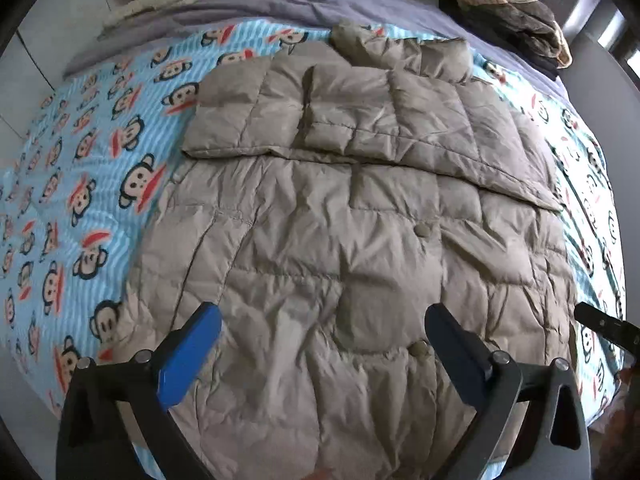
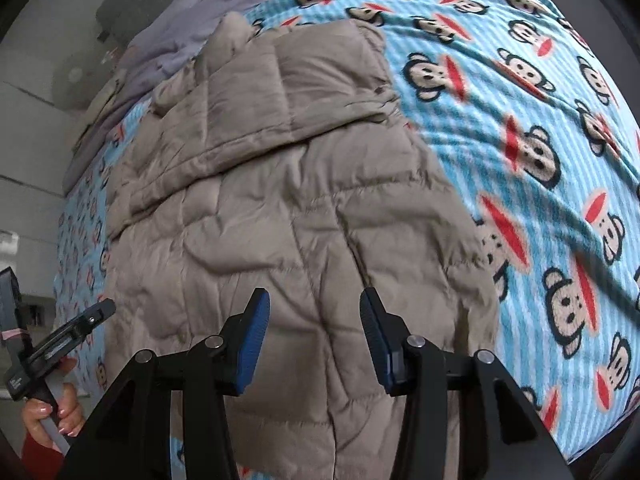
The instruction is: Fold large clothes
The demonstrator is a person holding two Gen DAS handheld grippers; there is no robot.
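Note:
A large tan quilted puffer jacket [image 1: 352, 224] lies flat on the bed, sleeves folded across its upper part. It also shows in the right wrist view [image 2: 280, 208]. My left gripper [image 1: 320, 320] is open wide and empty, hovering over the jacket's lower part near the hem. My right gripper [image 2: 314, 308] is open and empty above the jacket's lower right part. The right gripper's finger [image 1: 600, 322] shows at the right edge of the left wrist view. The left gripper [image 2: 60, 344], held by a hand, shows at the left of the right wrist view.
The bed has a blue monkey-print sheet [image 1: 80, 184], also seen in the right wrist view [image 2: 520, 140]. A grey blanket [image 1: 280, 4] lies at the far end. A pile of dark and cream clothes [image 1: 512, 20] sits at the far right corner.

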